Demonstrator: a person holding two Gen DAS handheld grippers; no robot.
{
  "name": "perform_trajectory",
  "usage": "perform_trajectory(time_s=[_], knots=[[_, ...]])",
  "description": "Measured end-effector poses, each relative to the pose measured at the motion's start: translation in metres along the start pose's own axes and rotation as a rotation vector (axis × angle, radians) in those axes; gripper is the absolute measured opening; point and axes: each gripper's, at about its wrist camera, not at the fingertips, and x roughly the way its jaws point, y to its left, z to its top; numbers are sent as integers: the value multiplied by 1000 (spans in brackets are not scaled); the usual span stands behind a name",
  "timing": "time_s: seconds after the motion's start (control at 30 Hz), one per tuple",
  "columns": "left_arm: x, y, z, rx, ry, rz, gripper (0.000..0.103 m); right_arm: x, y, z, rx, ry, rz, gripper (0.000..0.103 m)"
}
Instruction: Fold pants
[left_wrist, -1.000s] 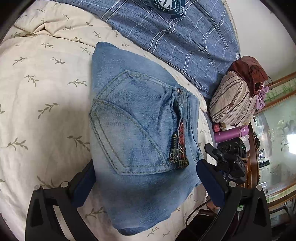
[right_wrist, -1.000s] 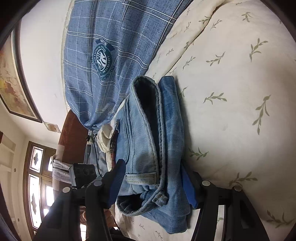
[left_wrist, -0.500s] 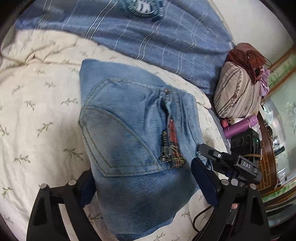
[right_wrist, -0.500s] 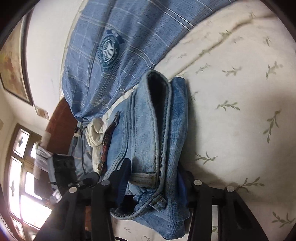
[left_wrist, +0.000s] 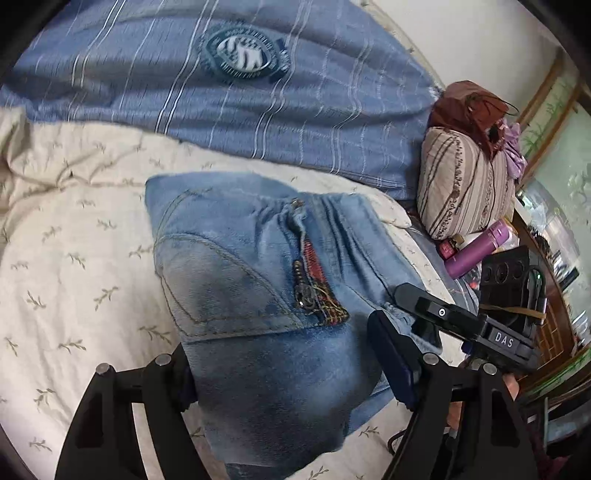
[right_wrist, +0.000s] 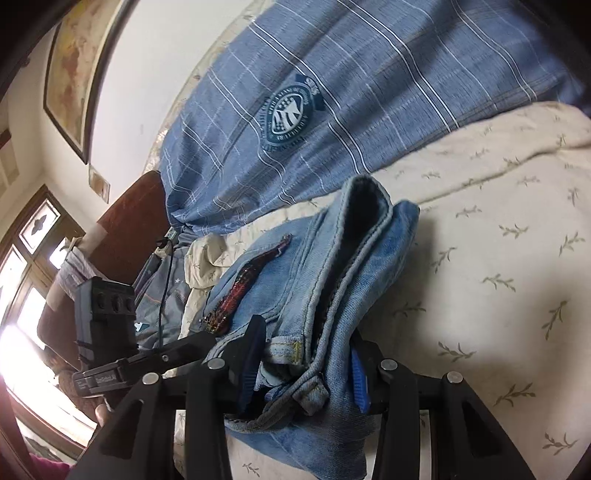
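Both grippers, left (left_wrist: 280, 373) and right (right_wrist: 303, 365), are closing on folded jeans (left_wrist: 258, 295) (between jaws).

The near end of the folded jeans (left_wrist: 258, 314) is cut off by the lower edge of the left wrist view. The inner pad of the left-hand finger of the left gripper (left_wrist: 284, 373) is hidden behind the denim, so contact there cannot be confirmed.

In the right wrist view, the pads of the right gripper (right_wrist: 301, 373) are largely covered by the bunched waistband. The interior of the fold is in shadow.

The blue plaid blanket (left_wrist: 229, 99) is blurred, and the lettering on its crest (right_wrist: 286, 118) cannot be read. The framed picture (right_wrist: 74, 62) is cropped by the lens rim. The window area (right_wrist: 22, 325) is overexposed.
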Motion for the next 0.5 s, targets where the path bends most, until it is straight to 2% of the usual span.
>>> perform_trajectory(time_s=[0.27,0.4,0.5], knots=[[-23,-19,2,94,-93,17,80,-14,23,-2,-96,-41,17,43],[-26,-22,0,115,-101,18,80,-18,31,-3,-131,-54,20,43],[-19,-20,-2,116,-61,23,80,-13,22,-3,-96,-20,17,43]])
